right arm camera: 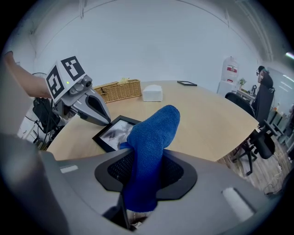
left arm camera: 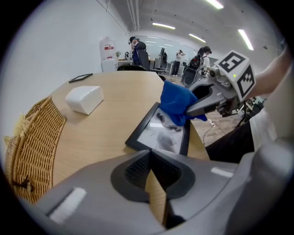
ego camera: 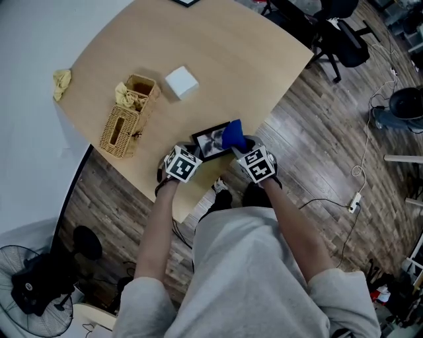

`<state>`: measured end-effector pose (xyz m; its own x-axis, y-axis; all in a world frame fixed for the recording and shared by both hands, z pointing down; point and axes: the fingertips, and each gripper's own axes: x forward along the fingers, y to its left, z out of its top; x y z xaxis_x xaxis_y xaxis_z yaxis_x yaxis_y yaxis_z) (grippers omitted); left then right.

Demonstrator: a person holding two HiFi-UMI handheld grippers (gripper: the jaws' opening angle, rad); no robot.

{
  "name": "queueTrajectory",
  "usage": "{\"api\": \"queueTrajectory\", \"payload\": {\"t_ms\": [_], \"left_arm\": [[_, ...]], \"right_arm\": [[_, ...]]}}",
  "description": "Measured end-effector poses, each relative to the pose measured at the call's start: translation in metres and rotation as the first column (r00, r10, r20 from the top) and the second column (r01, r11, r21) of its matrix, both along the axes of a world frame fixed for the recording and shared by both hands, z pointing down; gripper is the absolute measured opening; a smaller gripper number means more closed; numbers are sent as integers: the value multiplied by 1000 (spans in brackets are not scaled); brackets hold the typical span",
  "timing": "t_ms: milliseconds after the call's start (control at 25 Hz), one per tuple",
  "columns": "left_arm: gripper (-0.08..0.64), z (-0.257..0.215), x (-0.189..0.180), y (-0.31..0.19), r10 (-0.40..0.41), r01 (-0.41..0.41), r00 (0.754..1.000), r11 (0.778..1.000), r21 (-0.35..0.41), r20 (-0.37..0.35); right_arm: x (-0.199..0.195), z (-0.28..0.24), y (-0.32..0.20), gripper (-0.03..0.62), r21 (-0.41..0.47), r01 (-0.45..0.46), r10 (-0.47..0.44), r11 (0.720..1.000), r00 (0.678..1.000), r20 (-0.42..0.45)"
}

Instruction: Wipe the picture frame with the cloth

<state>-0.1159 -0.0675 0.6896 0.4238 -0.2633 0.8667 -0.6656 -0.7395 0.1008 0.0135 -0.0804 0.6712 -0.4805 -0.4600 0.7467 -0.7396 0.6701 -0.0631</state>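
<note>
Right gripper clamps the blue terry cloth on the black picture frame. Left gripper sits closed and empty. Unpinned, the frame may skid off the pale wooden table's near edge.

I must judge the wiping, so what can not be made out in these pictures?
- Picture frame: right end hidden under the cloth, head view.
- Left hand-held gripper: own body covers its tip in the head view; contact with the frame unclear.
- Photo: subject too small, every view.
- Dark flat item: cut by head view's top edge, too small elsewhere.
</note>
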Motion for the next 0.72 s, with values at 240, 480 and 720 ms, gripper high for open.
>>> {"api": "queueTrajectory", "payload": {"t_ms": [240, 480, 720], "left_arm": [[52, -2, 3, 1, -53, 53, 998, 999, 11, 19], [52, -2, 0, 6, -110, 109, 994, 994, 30, 18], [52, -28, -4, 24, -248, 249, 969, 967, 55, -19]], "right_arm": [[21, -5, 22, 130, -42, 39, -40, 998, 999, -25], [33, -28, 26, 130, 1, 22, -22, 1000, 999, 49], [41, -49, 30, 130, 19, -8, 6, 1000, 994, 109]]}}
